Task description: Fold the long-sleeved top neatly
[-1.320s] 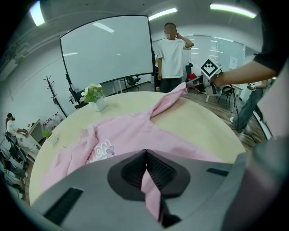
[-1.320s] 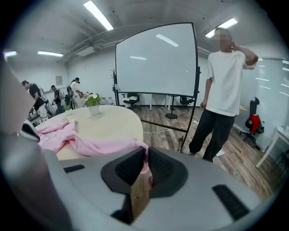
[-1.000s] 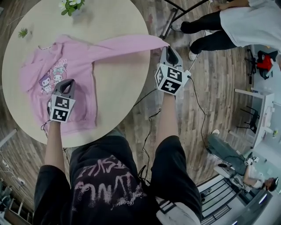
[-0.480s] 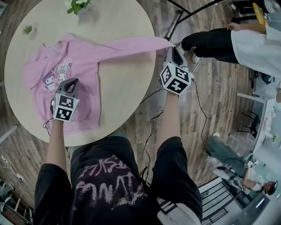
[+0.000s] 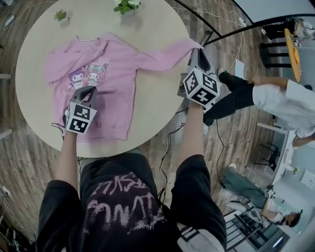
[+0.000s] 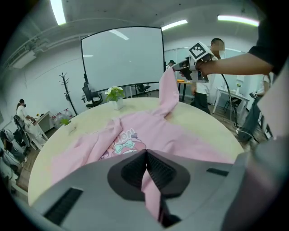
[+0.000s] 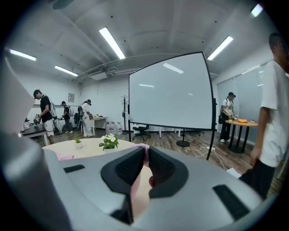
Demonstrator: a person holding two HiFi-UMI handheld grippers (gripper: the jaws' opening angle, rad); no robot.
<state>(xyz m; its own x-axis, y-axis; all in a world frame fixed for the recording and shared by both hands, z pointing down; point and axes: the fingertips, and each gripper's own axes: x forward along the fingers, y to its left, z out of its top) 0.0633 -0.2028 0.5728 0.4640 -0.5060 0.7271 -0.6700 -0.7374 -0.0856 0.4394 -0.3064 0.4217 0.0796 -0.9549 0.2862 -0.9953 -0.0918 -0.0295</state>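
Observation:
A pink long-sleeved top [image 5: 106, 78] with a cartoon print lies front up on the round beige table [image 5: 152, 103]. My left gripper [image 5: 86, 91] is shut on a pinch of pink fabric near the hem, seen between its jaws as the top [image 6: 135, 135] in the left gripper view. My right gripper [image 5: 198, 53] is shut on the cuff of the right sleeve [image 5: 170, 51], lifted off the table at its right edge. In the right gripper view the pink cuff [image 7: 145, 151] sits pinched between the pads. The other sleeve lies folded along the top's left side.
Two small potted plants [image 5: 125, 6] [image 5: 60, 15] stand at the table's far edge. A person [image 5: 266, 96] stands on the wooden floor to the right, near cables [image 5: 170, 133]. Chairs and desks line the right side. A projection screen [image 7: 171, 92] stands beyond the table.
My right gripper has risen and drawn the sleeve cuff up and inward from the table's right edge. The left gripper shifted with the hem. The person at the right walked on.

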